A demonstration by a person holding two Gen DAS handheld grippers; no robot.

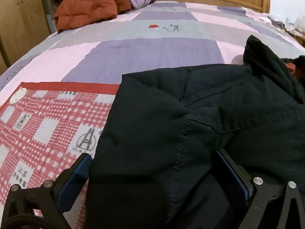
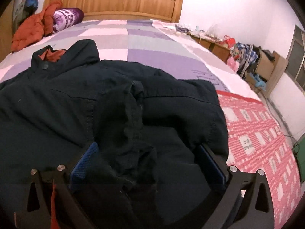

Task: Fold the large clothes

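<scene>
Left wrist view, jacket: we see the dark jacket (image 1: pixel 190 118) filling the lower right of the frame, lying on the checked red mat (image 1: pixel 38 126) and the purple patchwork bedspread (image 1: pixel 144 53), collar end toward the upper right

Left wrist view, gripper: our left gripper (image 1: pixel 152 173) stands wide apart, blue pads at lower left and lower right, a seamed fold of jacket cloth draped between them; the jaws are not pressed on it, so we read it as open

Left wrist view, axis: the jacket runs from the bottom centre up toward the upper right, its left edge just inside our left pad

Right wrist view, jacket: the same jacket fills the centre and left, collar with orange lining (image 2: pixel 55 55) at upper left, red mat at right

Right wrist view, gripper: our right gripper (image 2: pixel 150 162) is also spread, a crumpled sleeve or cuff (image 2: pixel 124 114) lying loose between the pads

Right wrist view, axis: that sleeve runs straight up the frame away from us

Judgement: both grippers sit at the near end, equally close; we cannot tell which leads

Background: orange padded coat (image 1: pixel 85 5) by the headboard (image 2: pixel 122 3), well apart
</scene>
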